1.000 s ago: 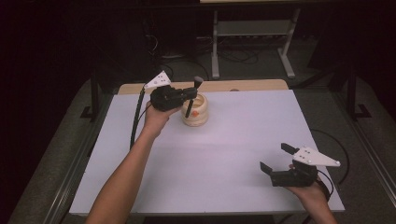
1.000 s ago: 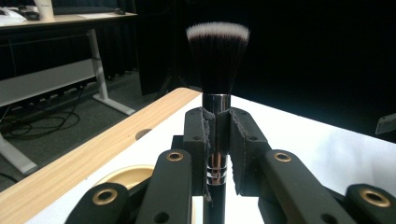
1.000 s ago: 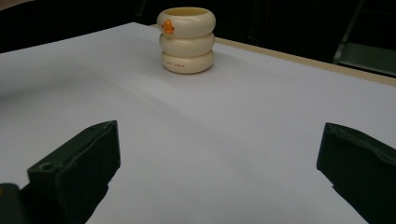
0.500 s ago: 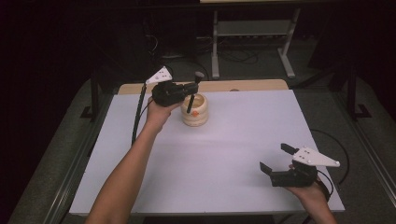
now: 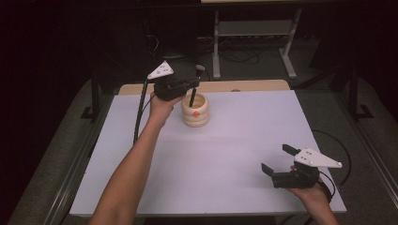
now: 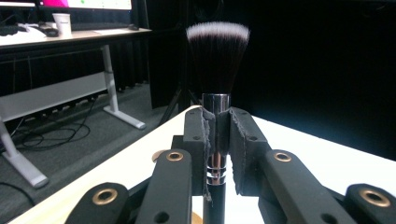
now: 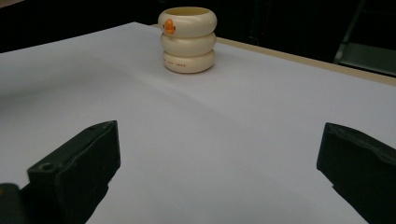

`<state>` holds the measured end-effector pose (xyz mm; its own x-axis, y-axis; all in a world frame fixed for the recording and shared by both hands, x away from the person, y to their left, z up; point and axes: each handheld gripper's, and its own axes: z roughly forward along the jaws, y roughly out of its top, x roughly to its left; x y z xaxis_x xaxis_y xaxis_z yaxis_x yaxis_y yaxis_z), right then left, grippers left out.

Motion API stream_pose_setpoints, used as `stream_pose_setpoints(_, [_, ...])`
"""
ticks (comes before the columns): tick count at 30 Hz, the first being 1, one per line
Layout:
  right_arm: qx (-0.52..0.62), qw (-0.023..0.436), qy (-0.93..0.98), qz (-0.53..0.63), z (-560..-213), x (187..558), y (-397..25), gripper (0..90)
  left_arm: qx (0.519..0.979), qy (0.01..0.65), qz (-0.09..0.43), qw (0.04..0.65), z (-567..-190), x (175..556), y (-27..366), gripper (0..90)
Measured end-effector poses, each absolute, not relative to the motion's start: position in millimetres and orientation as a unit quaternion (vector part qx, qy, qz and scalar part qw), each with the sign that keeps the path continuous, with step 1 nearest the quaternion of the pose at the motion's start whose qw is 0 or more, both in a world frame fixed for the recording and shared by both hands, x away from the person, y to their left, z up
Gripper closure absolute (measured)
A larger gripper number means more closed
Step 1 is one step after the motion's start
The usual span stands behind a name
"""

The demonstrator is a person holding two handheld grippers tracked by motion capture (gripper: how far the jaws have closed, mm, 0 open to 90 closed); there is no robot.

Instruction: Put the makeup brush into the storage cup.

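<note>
Two grippers share your wide white table top (image 5: 220, 154), and just one of them is working. Near the far edge stands the cream ribbed holder of three stacked rings with an orange mark (image 5: 195, 110), upright, and seen from the right gripper view (image 7: 188, 39) its mouth looks empty. Your left gripper (image 5: 190, 84) hangs just above that holder, its jaws closed tight on the shiny metal ferrule of a black-handled makeup brush with dark, white-tipped bristles (image 6: 217, 60). From above, the brush (image 5: 193, 96) stands nearly upright, bristles up, its handle tip at or just inside the holder's rim; whether it touches the rim you cannot tell. Your right gripper (image 5: 279, 159) rests low at the near right corner, well apart from the holder, jaws spread wide and holding nothing.

Judging by this, you are either lowering the brush into the holder or lifting it out; the pictures do not settle which. Either way, keep the handle vertical and centred over the opening so the light holder is not tipped.
</note>
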<state>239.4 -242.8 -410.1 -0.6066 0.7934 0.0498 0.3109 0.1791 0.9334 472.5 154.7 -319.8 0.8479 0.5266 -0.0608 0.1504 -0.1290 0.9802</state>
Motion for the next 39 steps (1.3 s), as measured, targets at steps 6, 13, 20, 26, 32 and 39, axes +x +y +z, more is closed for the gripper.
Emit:
stream_pose_setpoints(6, [0.375, 0.235, 0.731, 0.52, -410.4, 240.5, -242.5, 0.0, 0.733, 0.235, 0.156, 0.619, -325.9, 479.4, 155.8, 77.9])
stream_pose_setpoints(13, [0.374, 0.234, 0.731, 0.521, -410.5, 240.5, -242.9, 0.0, 0.725, 0.236, 0.16, 0.626, -332.1, 485.6, 156.5, 77.8])
stream_pose_setpoints(20, [0.374, 0.233, 0.731, 0.522, -410.6, 240.6, -242.4, 0.0, 0.727, 0.237, 0.164, 0.624, -338.8, 491.0, 156.3, 77.8])
stream_pose_setpoints(26, [0.373, 0.234, 0.731, 0.522, -410.5, 240.7, -243.4, 0.0, 0.728, 0.241, 0.164, 0.621, -345.0, 494.3, 155.8, 77.7])
stream_pose_setpoints(32, [0.374, 0.233, 0.729, 0.524, -410.1, 240.2, -243.6, 0.0, 0.731, 0.244, 0.167, 0.616, -350.9, 497.0, 154.8, 77.6])
stream_pose_setpoints(39, [0.372, 0.234, 0.729, 0.525, -410.0, 240.2, -244.1, 0.0, 0.73, 0.25, 0.165, 0.615, -357.5, 498.6, 153.6, 77.6])
